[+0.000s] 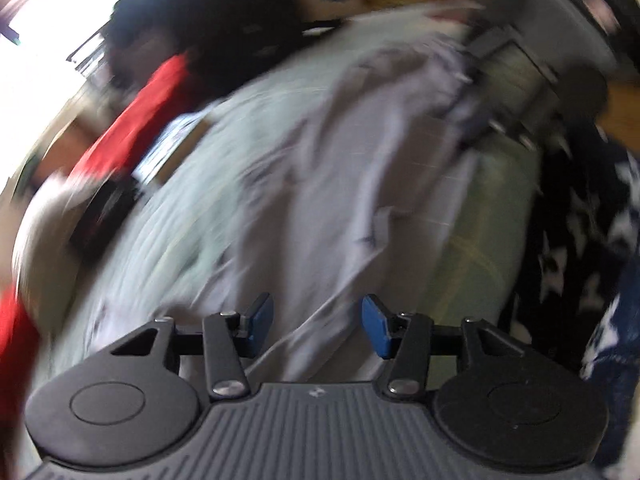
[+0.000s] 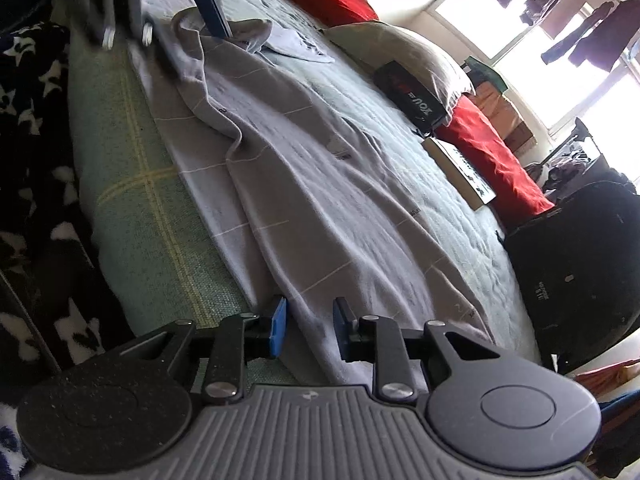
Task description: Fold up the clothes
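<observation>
1. While the left wrist view is smeared by blur, the left tool point(image 1: 318, 326) shows its blue pads well apart with nothing between them, and the grey garment point(image 1: 340, 168) lies ahead of it and under it on the bed point(image 1: 172, 216).
2. From the right tool point(image 2: 306, 328), the grey garment point(image 2: 304, 184) runs lengthwise straight ahead, its long axis stretching from just in front of the pads toward the far end of the bed point(image 2: 400, 128).
3. Its near hem lies right at the right tool; its far end is bunched up beside the left tool point(image 2: 208, 8), seen at the top of the right wrist view.
4. The right tool's pads stand moderately apart, straddling the hem's edge; whether they touch the cloth I cannot tell.
5. To the right of the right tool's line sit a red blanket point(image 2: 492, 160), a black box point(image 2: 412, 96) and a dark bag point(image 2: 576, 272).
6. To its left, a green plaid sheet point(image 2: 140, 200) edges the mattress, next to a star-patterned dark fabric point(image 2: 32, 92).
</observation>
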A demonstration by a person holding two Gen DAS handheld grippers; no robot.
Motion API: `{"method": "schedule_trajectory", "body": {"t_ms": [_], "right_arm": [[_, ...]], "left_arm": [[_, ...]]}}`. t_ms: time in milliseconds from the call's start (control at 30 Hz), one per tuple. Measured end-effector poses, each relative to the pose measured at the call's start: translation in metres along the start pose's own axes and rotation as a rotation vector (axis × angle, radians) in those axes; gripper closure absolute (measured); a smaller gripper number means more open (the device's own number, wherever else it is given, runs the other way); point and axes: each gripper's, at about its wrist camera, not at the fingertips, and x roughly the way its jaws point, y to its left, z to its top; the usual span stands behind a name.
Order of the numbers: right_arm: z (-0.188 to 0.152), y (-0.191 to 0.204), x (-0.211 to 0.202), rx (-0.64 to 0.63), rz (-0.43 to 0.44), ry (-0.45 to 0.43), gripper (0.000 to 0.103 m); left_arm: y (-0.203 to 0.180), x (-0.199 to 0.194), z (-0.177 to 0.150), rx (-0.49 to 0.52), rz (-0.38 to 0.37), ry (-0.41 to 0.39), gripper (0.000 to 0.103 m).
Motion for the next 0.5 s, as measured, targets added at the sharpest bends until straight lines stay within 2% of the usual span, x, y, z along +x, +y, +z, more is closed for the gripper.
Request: {"method": "schedule_trajectory", "body": {"t_ms": [100, 133, 167, 200, 233, 267, 433, 500], "right_arm": [[-0.001, -0.002, -0.001, 0.012, 0.021, -0.011, 0.084], [-0.002, -0.004, -0.002, 0.022, 0.03, -0.016, 0.094], [-0.002, -0.005, -0.004, 0.032, 0.039, -0.021, 0.098], [-0.003, -0.006, -0.005, 0.043, 0.047, -0.026, 0.1], [-0.003, -0.008, -0.006, 0.053, 0.056, -0.031, 0.1], [-0.003, -0.009, -0.007, 0.063, 0.065, -0.037, 0.1], [-0.008, -0.021, -0.022, 0.107, 0.081, -0.061, 0.101], [-0.01, -0.024, -0.027, 0.126, 0.098, -0.066, 0.101]], "left_arm": [[-0.004, 0.011, 0.007, 0.062, -0.031, 0.003, 0.052], [-0.006, 0.015, 0.009, 0.083, -0.042, 0.004, 0.055], [-0.007, 0.019, 0.012, 0.103, -0.052, 0.005, 0.056], [-0.006, 0.02, 0.013, 0.103, -0.069, 0.008, 0.068], [-0.003, 0.019, 0.015, 0.083, -0.091, 0.012, 0.094], [0.0, 0.019, 0.016, 0.064, -0.113, 0.016, 0.1], [0.014, 0.0, 0.019, -0.021, -0.177, -0.014, 0.101], [0.012, -0.007, 0.019, -0.014, -0.186, -0.027, 0.101]]}}
